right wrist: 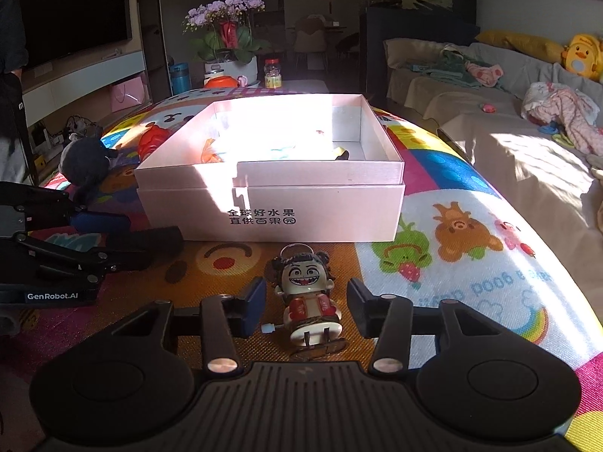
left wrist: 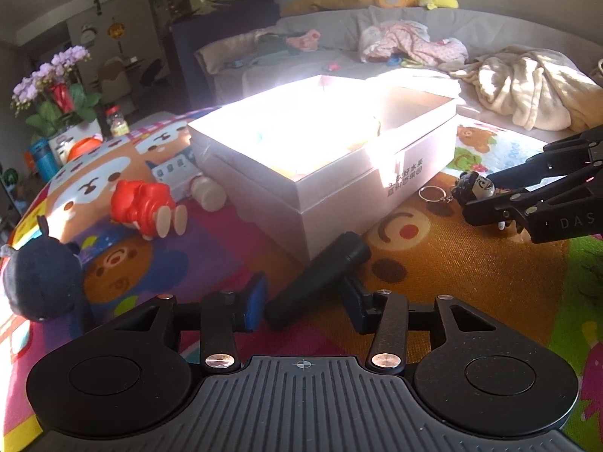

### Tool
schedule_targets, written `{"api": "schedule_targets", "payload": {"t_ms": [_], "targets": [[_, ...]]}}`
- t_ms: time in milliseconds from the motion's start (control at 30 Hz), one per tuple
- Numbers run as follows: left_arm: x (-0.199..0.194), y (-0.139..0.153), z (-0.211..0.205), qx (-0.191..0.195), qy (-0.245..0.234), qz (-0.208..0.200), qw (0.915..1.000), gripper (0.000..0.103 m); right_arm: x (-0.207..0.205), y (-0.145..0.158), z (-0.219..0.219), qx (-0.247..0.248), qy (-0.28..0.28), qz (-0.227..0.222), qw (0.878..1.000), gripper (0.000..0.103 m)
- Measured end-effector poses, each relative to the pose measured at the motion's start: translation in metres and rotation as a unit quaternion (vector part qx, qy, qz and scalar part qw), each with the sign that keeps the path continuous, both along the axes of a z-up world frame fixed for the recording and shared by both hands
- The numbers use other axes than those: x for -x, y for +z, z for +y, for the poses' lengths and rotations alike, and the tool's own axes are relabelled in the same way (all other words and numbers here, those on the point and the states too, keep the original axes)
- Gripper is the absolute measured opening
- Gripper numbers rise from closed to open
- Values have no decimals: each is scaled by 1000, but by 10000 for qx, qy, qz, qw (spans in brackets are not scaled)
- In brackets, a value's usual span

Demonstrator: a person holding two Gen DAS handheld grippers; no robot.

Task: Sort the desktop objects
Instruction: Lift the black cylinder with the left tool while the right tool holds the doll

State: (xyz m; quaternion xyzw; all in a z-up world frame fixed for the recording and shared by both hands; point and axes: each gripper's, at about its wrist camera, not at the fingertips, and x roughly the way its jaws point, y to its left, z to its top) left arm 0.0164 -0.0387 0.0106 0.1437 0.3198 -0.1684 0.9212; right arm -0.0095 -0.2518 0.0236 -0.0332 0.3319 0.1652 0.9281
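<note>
A pale pink open box (left wrist: pixel 339 173) sits mid-table; it also shows in the right wrist view (right wrist: pixel 271 203), holding a few small items washed out by sunlight. A black cylinder (left wrist: pixel 316 282) lies by the box's near corner, between the open fingers of my left gripper (left wrist: pixel 307 307), untouched. A wind-up doll figure (right wrist: pixel 309 297) with a key ring lies between the open fingers of my right gripper (right wrist: pixel 307 309); the doll (left wrist: pixel 473 186) and the right gripper (left wrist: pixel 486 196) also show in the left wrist view. The left gripper (right wrist: pixel 120 241) and the cylinder (right wrist: pixel 150 239) show in the right wrist view.
On the colourful cartoon mat (left wrist: pixel 452 263) lie a red figure (left wrist: pixel 147 207), a dark plush toy (left wrist: pixel 37 278), a small bottle (left wrist: pixel 209 192) and a key ring (left wrist: pixel 431 192). Flowers (right wrist: pixel 226 34) and jars stand at the far end. A sofa (right wrist: pixel 508 143) with clothes runs alongside.
</note>
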Motion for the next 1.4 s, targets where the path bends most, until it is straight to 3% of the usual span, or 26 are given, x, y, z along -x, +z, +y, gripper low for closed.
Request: {"api": "schedule_targets", "payload": {"t_ms": [233, 400, 533, 633, 767, 867, 1067, 1267, 1400], "targets": [[-6, 2, -12, 14, -239, 92, 9997, 43, 5, 4, 4, 78, 193, 111, 9997, 36], [8, 7, -15, -6, -300, 33, 9995, 25, 11, 7, -1, 22, 206, 172, 9996, 36], [24, 15, -13, 218, -612, 155, 9978, 14, 17, 7, -7, -13, 223, 284, 9993, 36], [34, 15, -16, 188, -774, 190, 9966, 14, 23, 6, -11, -31, 213, 341, 9992, 36], [27, 11, -22, -46, -633, 6, 9980, 21, 28, 6, -13, -54, 234, 362, 9991, 36], [15, 10, -24, -19, -641, 55, 9979, 36, 28, 6, -12, -40, 241, 344, 9991, 36], [-4, 0, -26, -136, -587, 130, 9981, 46, 22, 2, -7, -50, 272, 362, 9990, 37], [-12, 0, -21, -57, -606, 249, 9978, 46, 14, 2, -6, -90, 313, 331, 9989, 37], [-11, 3, -23, -153, -535, 273, 9981, 32, 10, 3, -5, -93, 323, 344, 9988, 37]]}}
